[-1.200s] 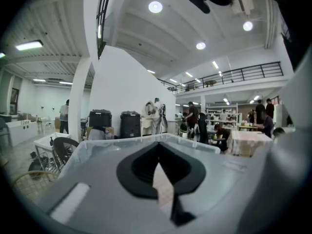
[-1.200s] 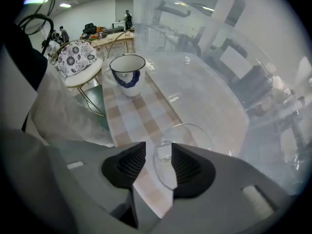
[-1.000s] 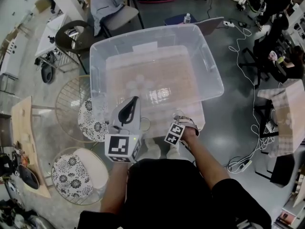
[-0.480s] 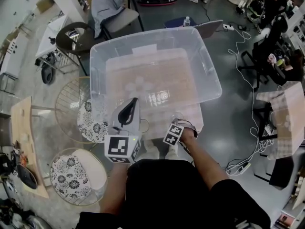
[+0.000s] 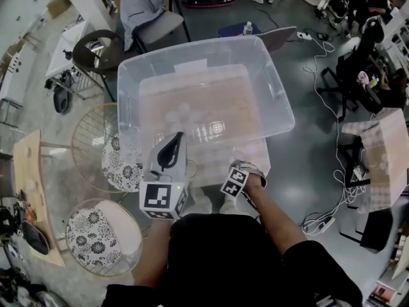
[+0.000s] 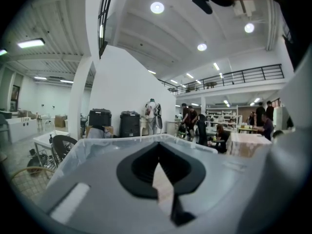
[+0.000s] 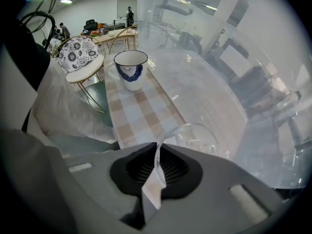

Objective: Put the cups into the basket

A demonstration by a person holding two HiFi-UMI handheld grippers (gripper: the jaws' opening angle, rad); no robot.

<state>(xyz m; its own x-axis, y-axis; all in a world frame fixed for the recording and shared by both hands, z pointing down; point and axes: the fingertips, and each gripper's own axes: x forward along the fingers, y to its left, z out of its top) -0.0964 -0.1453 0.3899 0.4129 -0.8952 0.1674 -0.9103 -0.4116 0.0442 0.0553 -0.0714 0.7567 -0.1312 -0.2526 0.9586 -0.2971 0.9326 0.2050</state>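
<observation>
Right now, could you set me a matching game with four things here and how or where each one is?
Things:
1. left claw
2. right claw
3. white-and-blue cup
4. clear bin

States:
A. upright on the checked cloth
B. shut on the rim of a glass cup
C. see-through, beyond both claws
D. shut, holding nothing

Pairs: 1-D, 2-B, 3-A, 4-C.

The right claw's jaws have just been closing, with the glass rim between them.
</observation>
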